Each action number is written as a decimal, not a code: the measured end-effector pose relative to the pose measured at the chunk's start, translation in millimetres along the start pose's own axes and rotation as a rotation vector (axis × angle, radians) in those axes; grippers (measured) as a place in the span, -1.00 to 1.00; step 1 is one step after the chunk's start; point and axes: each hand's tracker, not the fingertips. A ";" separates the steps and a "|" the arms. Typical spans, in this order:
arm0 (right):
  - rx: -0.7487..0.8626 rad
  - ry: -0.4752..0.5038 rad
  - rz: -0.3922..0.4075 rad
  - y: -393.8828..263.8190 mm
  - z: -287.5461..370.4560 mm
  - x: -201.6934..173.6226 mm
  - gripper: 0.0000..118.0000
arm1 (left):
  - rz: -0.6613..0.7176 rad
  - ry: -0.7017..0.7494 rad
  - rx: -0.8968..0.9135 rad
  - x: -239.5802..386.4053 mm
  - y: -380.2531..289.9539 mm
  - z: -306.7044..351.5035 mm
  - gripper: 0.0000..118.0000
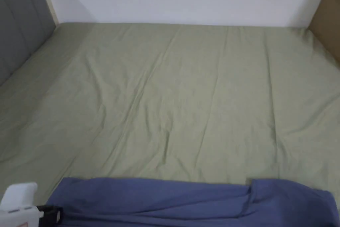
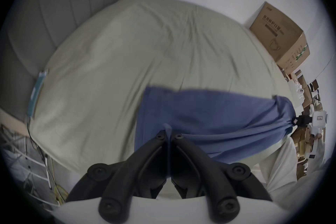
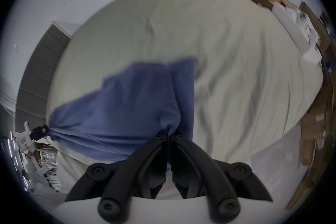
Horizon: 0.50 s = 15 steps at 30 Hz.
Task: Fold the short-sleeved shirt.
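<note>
The left gripper (image 2: 168, 134) has both jaws pinched tight on one end of the blue short-sleeved shirt (image 2: 214, 118), and the right gripper (image 3: 168, 134) is clamped the same way on the opposite end. The shirt stretches between them along the near edge of the pale green bedsheet (image 1: 186, 98). A grey padded headboard (image 1: 16, 28) stands left and a cardboard box (image 2: 280, 37) at the far right corner.
</note>
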 end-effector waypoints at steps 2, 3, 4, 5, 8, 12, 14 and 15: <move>0.019 -0.002 0.067 -11.2 -5.5 -2.5 -0.95 | -0.004 -0.003 0.016 -3.2 -14.7 -7.0 -0.97; 0.042 -0.006 0.085 -11.1 -4.6 -2.9 -0.93 | 0.002 -0.004 0.030 -6.7 -18.8 -8.2 -0.94; 0.058 -0.001 0.098 -9.0 -1.4 -4.6 -0.73 | 0.025 -0.013 0.047 -10.8 -20.0 -8.9 -0.78; 0.053 0.004 0.090 -5.1 2.4 -6.1 -0.36 | 0.057 -0.014 0.055 -9.3 -17.7 -4.9 -0.47; 0.080 0.007 0.098 0.5 20.7 -14.0 0.19 | 0.068 -0.009 0.049 -16.3 -10.4 3.4 0.78; 0.207 -0.042 0.196 -0.3 57.0 -39.5 0.19 | 0.059 0.004 0.112 -24.8 -9.2 30.9 0.84; 0.269 -0.004 0.212 -1.9 71.1 -57.1 0.18 | 0.112 -0.021 0.146 -24.0 -11.7 47.1 0.83; 0.296 0.007 0.208 -3.3 75.2 -67.4 0.16 | 0.149 -0.055 0.163 -28.8 -14.6 52.1 0.79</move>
